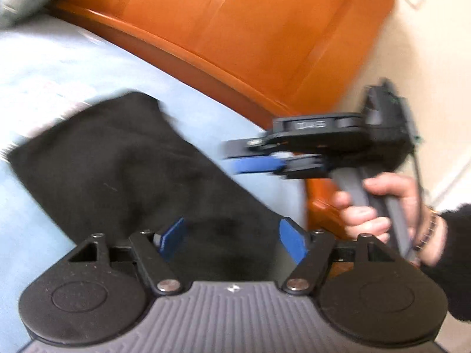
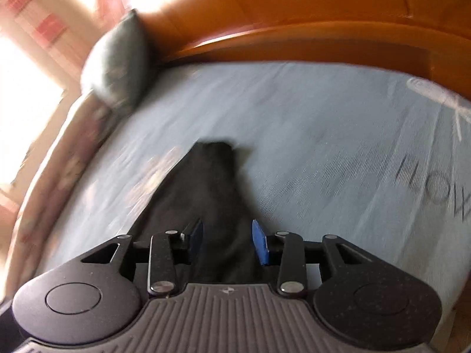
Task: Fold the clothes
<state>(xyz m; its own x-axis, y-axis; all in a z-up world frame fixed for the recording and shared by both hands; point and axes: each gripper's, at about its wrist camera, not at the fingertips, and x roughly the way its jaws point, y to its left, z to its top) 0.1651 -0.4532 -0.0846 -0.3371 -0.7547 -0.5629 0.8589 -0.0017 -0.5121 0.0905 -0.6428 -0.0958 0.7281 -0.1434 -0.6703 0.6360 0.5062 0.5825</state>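
A: What is lying under you right now?

B: You are leaning over a bed (image 2: 323, 123) with a pale blue sheet, and an orange wooden headboard (image 1: 235, 29) is standing behind it. A grey-green pillow (image 2: 117, 58) is sitting in the corner against that headboard.

A: And the clothing?

B: A black garment (image 1: 117, 161) is lying on the sheet, reaching back between both pairs of tongs.

A: How are my tongs standing?

B: Your left tongs (image 1: 232, 239) are standing wide, released, with the black cloth passing between the blue pads but not pinched. Your right tongs (image 2: 228, 241) are standing narrower, also released; cloth is running between them, and the pads are not pressing on it. Your right hand (image 1: 382, 209) is gripping its handle, in a dark sleeve.
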